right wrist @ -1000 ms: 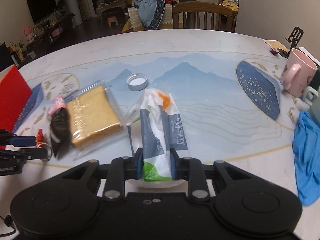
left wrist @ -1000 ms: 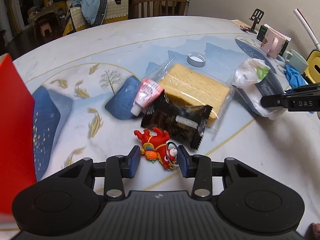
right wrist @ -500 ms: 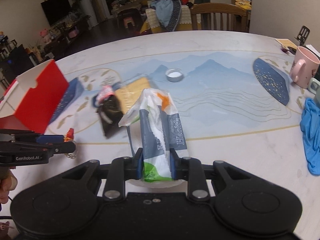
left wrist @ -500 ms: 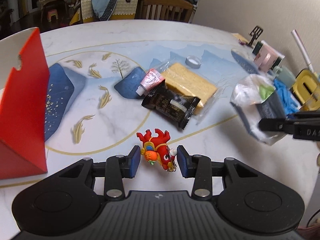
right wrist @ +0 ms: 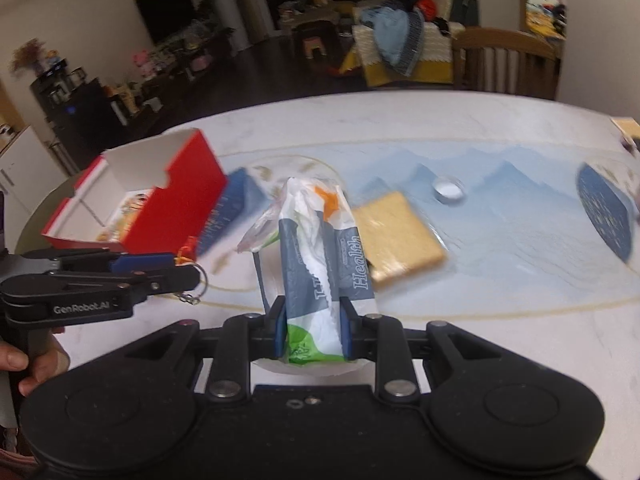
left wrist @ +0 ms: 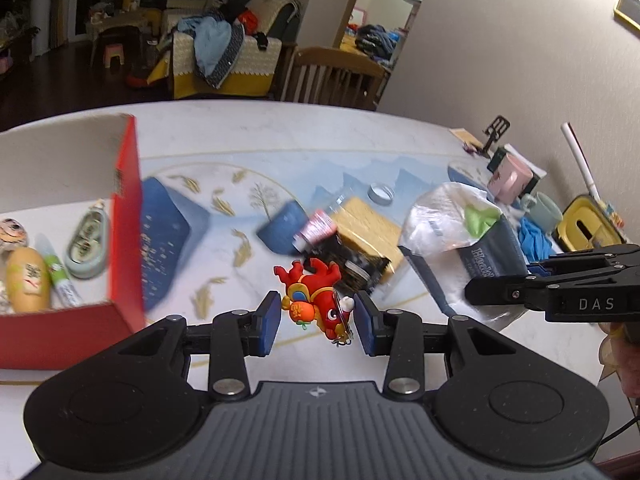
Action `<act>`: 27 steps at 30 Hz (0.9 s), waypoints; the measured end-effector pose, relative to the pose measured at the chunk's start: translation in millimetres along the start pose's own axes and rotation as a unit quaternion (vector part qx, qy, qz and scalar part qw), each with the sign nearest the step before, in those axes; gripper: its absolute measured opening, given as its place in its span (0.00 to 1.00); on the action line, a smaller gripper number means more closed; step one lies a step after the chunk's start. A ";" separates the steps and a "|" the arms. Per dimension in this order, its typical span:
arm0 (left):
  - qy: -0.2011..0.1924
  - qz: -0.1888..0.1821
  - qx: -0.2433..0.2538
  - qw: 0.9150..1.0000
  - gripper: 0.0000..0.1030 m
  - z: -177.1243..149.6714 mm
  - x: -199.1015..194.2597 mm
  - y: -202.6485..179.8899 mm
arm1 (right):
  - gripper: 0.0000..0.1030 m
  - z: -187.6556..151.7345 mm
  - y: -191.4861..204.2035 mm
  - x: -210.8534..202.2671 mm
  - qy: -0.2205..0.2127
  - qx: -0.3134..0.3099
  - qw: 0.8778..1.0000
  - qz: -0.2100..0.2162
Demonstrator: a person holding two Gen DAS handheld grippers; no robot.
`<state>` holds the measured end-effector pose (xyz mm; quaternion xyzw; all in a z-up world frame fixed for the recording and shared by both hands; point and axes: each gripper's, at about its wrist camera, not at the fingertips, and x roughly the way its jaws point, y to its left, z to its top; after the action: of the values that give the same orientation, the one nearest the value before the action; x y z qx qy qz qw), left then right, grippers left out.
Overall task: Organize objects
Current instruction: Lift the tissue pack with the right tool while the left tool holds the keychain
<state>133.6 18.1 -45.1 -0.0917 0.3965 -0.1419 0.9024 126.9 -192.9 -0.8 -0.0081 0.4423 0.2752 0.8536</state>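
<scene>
Left hand-held gripper (left wrist: 316,322) clamps red toy keychain (left wrist: 314,294); right hand-held gripper (right wrist: 313,334) clamps tissue pack (right wrist: 324,256); red box (left wrist: 120,240) contents blurred.

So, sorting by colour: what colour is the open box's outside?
Red box, white inside; clearest in the right wrist view.

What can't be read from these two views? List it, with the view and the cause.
- Red box contents: right wrist view, near wall hides most; left wrist view, the frame edge cuts them off.
- Black snack packet: left wrist view, blurred and partly behind the red toy keychain.
- Tissue pack lettering: right wrist view, creased and partly covered by the jaws.
- Pink mug: left wrist view, too small for detail.
</scene>
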 end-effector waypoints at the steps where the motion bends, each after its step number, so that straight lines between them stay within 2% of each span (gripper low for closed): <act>1: -0.004 0.001 -0.004 1.000 0.37 1.3 -4.4 4.3 | 0.24 4.4 6.8 0.5 -0.002 -0.007 1.000 0.001; 10: -0.044 0.021 -0.016 0.999 0.37 10.3 -43.2 47.7 | 0.24 39.2 59.3 12.7 -0.014 -0.052 0.998 0.013; 12: -0.045 0.018 0.007 0.999 0.37 9.6 -48.6 53.8 | 0.24 44.2 64.6 13.2 -0.019 -0.055 0.998 0.007; 14: -0.031 0.006 0.035 0.999 0.37 5.3 -49.3 53.2 | 0.25 44.8 66.0 12.3 -0.018 -0.056 0.998 0.004; 17: 0.005 -0.033 0.047 0.998 0.37 -4.9 -41.9 50.7 | 0.25 40.0 65.4 11.8 -0.013 -0.058 0.998 -0.009; 19: 0.024 -0.032 0.066 0.997 0.45 -14.7 -33.9 43.8 | 0.25 34.8 63.3 11.3 -0.011 -0.054 0.998 -0.015; 21: 0.040 -0.030 0.081 0.995 0.59 -25.5 -26.0 36.8 | 0.25 28.4 59.2 9.9 -0.009 -0.048 0.999 -0.020; 24: 0.071 -0.033 0.096 0.992 0.60 -40.6 -13.6 30.3 | 0.26 19.1 54.6 7.9 -0.007 -0.039 0.999 -0.027; 27: 0.100 -0.020 0.104 0.989 0.60 -55.9 0.3 26.7 | 0.26 9.1 47.7 5.2 -0.004 -0.031 0.999 -0.031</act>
<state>97.3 40.2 -90.1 0.0089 0.4658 -0.2090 0.8598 113.4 -147.7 11.8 -0.0474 0.4295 0.2625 0.8628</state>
